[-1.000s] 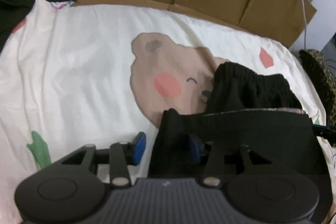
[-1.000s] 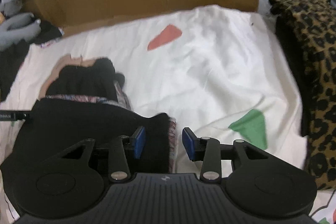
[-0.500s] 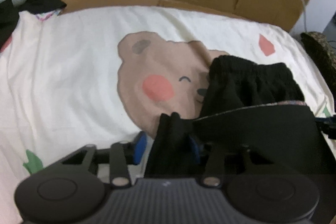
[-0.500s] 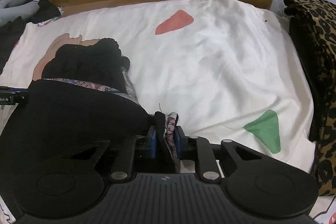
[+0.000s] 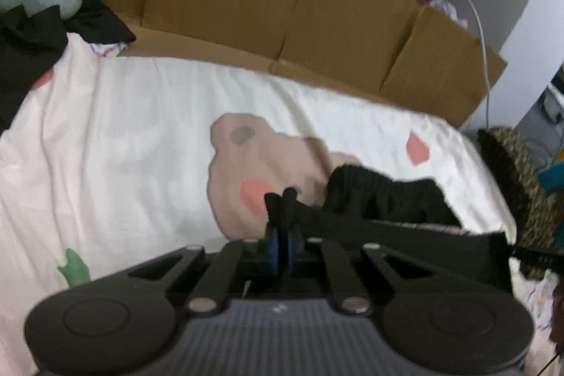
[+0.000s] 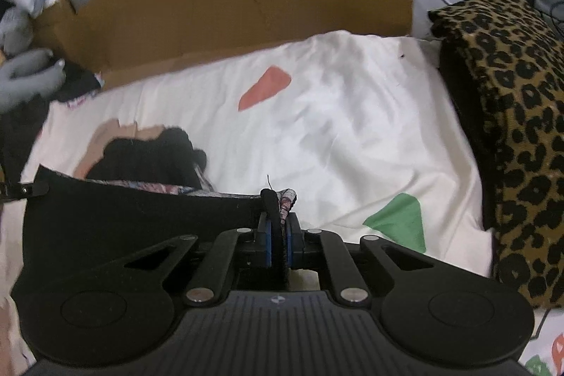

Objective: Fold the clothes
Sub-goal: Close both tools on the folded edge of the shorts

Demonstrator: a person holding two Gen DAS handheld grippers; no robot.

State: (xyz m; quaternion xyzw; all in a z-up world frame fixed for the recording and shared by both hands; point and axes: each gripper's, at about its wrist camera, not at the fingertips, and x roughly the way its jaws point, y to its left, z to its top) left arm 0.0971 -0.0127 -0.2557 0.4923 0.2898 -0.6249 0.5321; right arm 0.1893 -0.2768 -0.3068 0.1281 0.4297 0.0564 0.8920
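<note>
A big bed (image 5: 148, 136) with a cream bear sheet (image 6: 352, 129) lay in front of brown cardboard (image 5: 317, 13). A leopard blanket (image 6: 511, 115) sat on the right. The black garment (image 5: 405, 235) hung stretched between both claws, its far part lying on the sheet. The left claw (image 5: 282, 247) pinched one corner tight. The right claw (image 6: 278, 244) pinched the other corner

Matt black cloth garment (image 6: 134, 217)
</note>
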